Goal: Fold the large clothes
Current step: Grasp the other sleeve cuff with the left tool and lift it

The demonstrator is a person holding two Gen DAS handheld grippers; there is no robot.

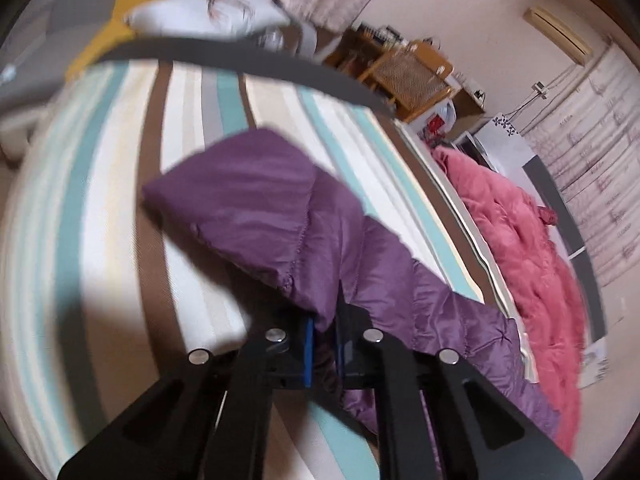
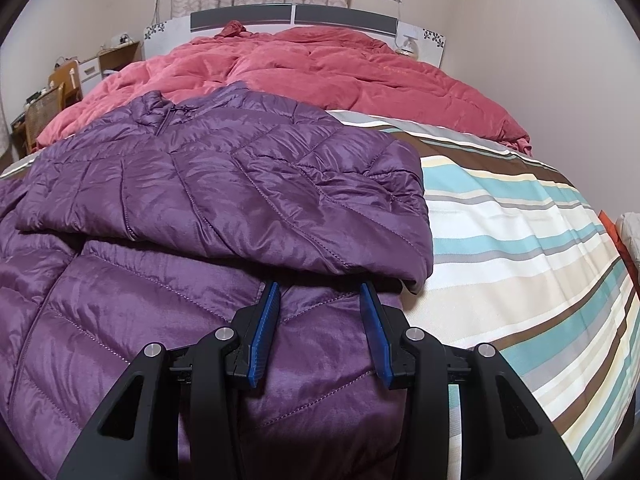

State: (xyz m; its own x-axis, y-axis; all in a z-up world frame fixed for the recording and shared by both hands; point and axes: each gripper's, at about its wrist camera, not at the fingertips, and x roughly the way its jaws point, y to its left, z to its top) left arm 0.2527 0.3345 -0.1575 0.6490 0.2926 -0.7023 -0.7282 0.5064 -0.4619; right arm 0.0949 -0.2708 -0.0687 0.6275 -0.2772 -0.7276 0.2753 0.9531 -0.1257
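- The left gripper is clamped on a fold of the purple jacket; its blue pads pinch the fabric, which rises toward 11 o'clock.
- The right gripper stands with its jaws apart over the jacket, its blue pads clear of the cloth between them.
- The jacket lies on the striped sheet, a sleeve folded across its body.
- A pink quilt is heaped at 12 o'clock, touching the jacket's collar.
- A white pillow lies at 11 o'clock, well apart.
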